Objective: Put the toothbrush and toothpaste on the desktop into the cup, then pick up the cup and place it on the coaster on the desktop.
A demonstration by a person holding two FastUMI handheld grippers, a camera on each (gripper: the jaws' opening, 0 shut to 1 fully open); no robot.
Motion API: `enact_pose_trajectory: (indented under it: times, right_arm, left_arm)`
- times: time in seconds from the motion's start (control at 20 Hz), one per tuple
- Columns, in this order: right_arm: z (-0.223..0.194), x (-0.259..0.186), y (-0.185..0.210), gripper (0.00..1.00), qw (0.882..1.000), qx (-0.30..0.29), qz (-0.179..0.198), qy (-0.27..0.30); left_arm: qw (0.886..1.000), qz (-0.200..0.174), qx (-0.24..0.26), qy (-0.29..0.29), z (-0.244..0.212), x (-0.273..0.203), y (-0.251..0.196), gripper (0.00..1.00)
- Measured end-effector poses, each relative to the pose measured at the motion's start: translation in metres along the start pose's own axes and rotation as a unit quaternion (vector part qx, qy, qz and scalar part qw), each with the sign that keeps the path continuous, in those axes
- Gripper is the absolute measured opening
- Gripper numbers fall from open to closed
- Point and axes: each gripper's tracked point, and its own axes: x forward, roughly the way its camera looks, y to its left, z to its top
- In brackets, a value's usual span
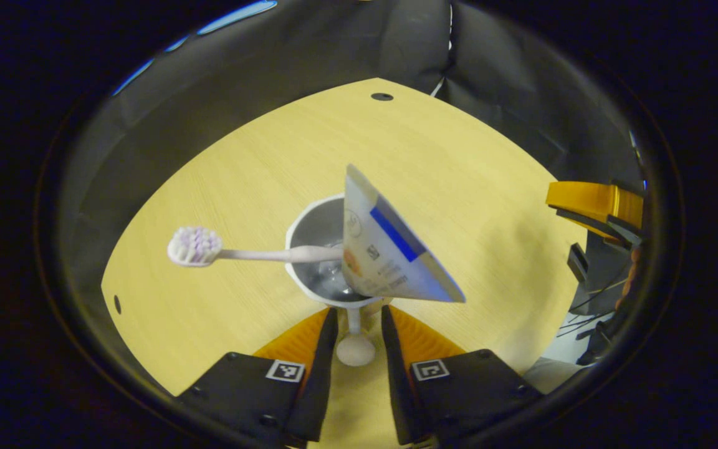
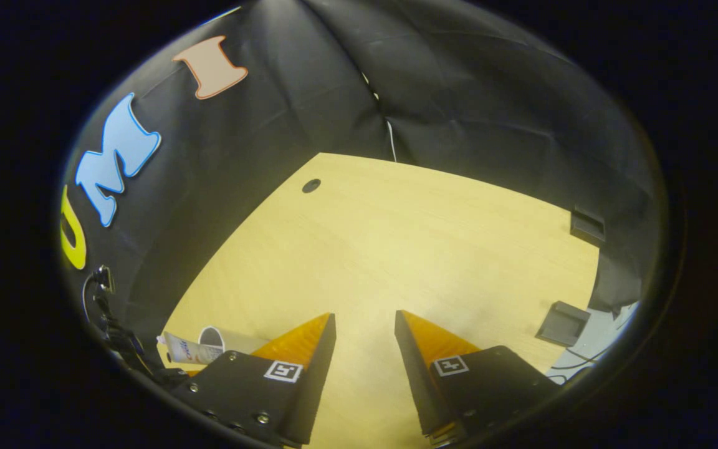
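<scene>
Toothpaste [image 1: 390, 246] stood in cup [image 1: 316, 232] on desk [image 1: 459, 162]. Left hand-held gripper [image 1: 359, 330] straddled toothbrush [image 1: 197, 246] handle, contact unclear. Right hand-held gripper [image 2: 364, 337] open, empty. Judged step: toothbrush into cup; next, lift cup to coaster.

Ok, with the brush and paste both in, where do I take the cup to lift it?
By its handle, the knobbed stem jutting from the cup toward the left gripper, whose open fingers straddle it. Come in from that near side: the toothbrush leans out one way and the toothpaste overhangs the rim, so a top grip looks blocked.
</scene>
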Motion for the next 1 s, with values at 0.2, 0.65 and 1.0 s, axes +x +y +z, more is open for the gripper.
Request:
enact_pose_trajectory:
  times: [0.2, 0.65, 1.0]
  right_arm:
    - [-0.004, 0.000, 0.008, 0.61, 1.000, -0.011, 0.007, 0.003]
    - [-0.021, -0.008, 0.056, 0.61, 0.996, -0.075, 0.055, 0.014]
    - [-0.042, -0.020, 0.097, 0.62, 0.986, -0.128, 0.100, 0.021]
  left_arm:
    - [1.000, -0.005, -0.013, -0.007, -0.008, -0.006, -0.006, 0.57]
    - [0.996, 0.000, -0.049, -0.075, -0.007, -0.038, -0.004, 0.93]
    - [0.984, 0.046, -0.092, -0.144, 0.002, -0.089, 0.009, 0.94]
